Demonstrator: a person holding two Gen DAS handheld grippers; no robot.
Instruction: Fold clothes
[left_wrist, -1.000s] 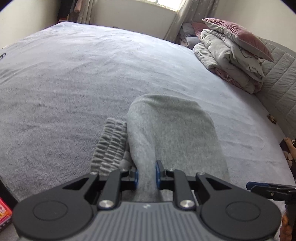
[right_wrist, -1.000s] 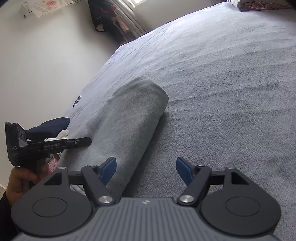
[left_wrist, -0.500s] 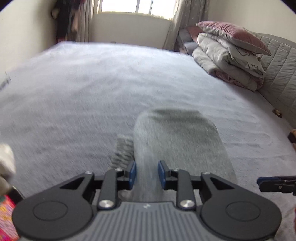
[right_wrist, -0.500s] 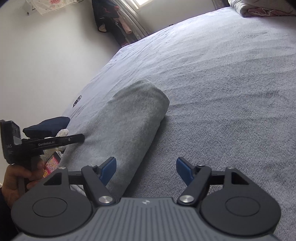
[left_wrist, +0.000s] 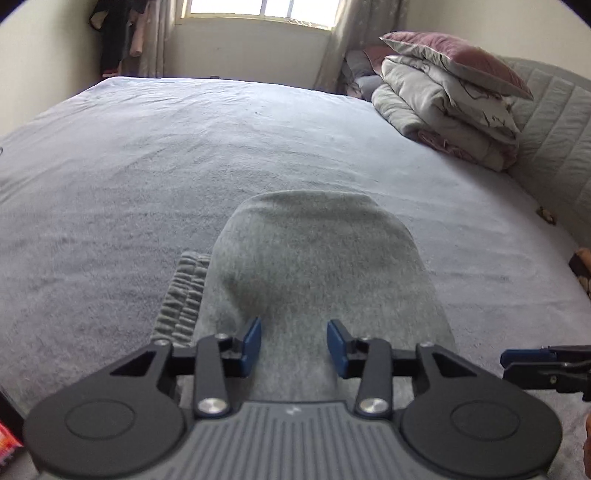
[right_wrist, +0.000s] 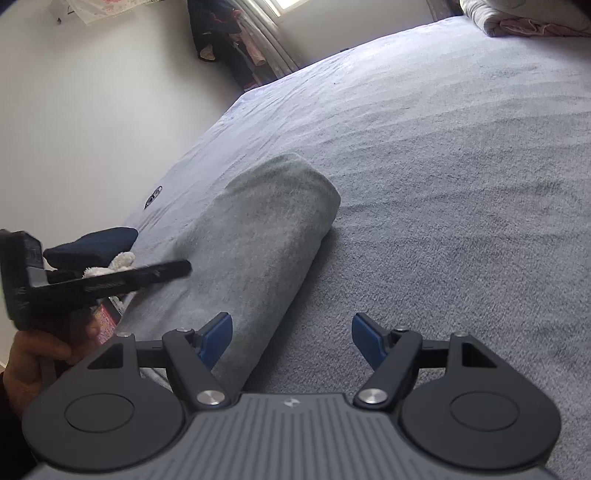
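Note:
A folded grey garment (left_wrist: 317, 258) lies on the grey bedspread (left_wrist: 147, 166), its gathered elastic waistband (left_wrist: 181, 299) sticking out at the left. My left gripper (left_wrist: 294, 345) is open just above the garment's near end, holding nothing. In the right wrist view the same garment (right_wrist: 266, 236) lies to the left of my right gripper (right_wrist: 291, 338), which is open and empty over the bedspread (right_wrist: 461, 184); its left finger is beside the fold's edge. The left gripper's body (right_wrist: 92, 284) shows at the left, held by a hand.
Stacked duvets and a mauve pillow (left_wrist: 450, 96) sit at the far right by the padded headboard (left_wrist: 554, 129). A window and hanging clothes (left_wrist: 118, 33) are beyond the bed. A dark bundle (right_wrist: 92, 243) lies by the bed's left edge.
My left gripper has opened and let go of the garment's near end, and it has drawn back and up. The right gripper has stayed open and nearly still.

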